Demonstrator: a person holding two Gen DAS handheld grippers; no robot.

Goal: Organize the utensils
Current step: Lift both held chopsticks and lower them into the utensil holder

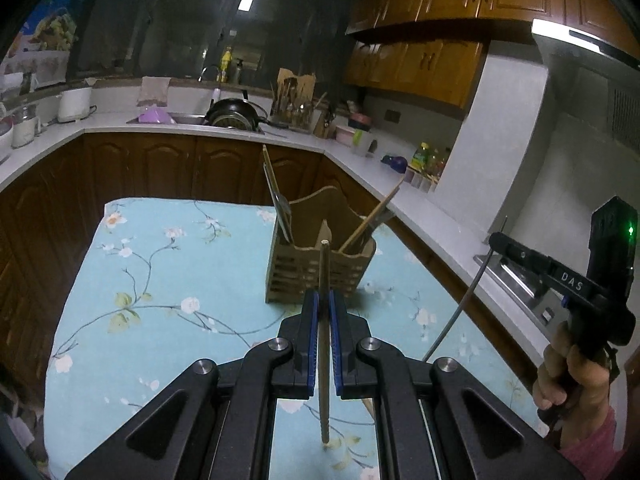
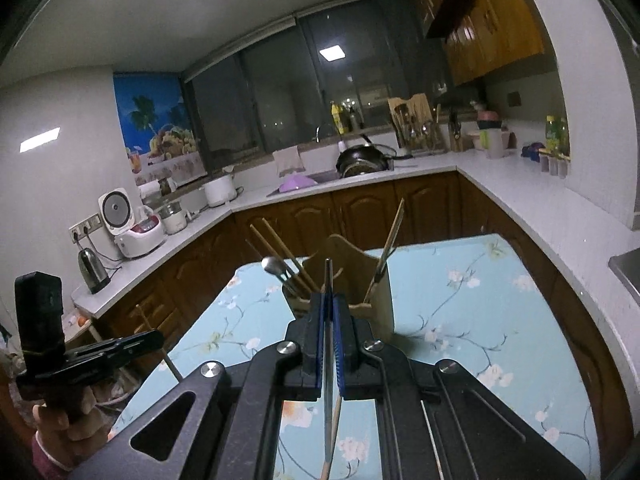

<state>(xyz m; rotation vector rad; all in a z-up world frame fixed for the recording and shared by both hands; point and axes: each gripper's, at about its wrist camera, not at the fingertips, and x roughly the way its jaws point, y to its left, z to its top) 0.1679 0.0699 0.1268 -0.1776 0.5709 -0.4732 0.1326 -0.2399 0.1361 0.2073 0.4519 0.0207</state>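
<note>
Slatted wooden holder (image 1: 320,268), floral tablecloth (image 1: 160,280)

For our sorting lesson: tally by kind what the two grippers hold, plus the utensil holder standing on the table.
Wooden chopstick: 1
Metal chopstick: 1
Utensil holder: 1
Total: 3

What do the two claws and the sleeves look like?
Both the left claw and the right claw are matte black with blue finger pads and silver pivot bolts. The right one carries white "DAS" lettering and a black box with a green light. The sleeve is pink.
</note>
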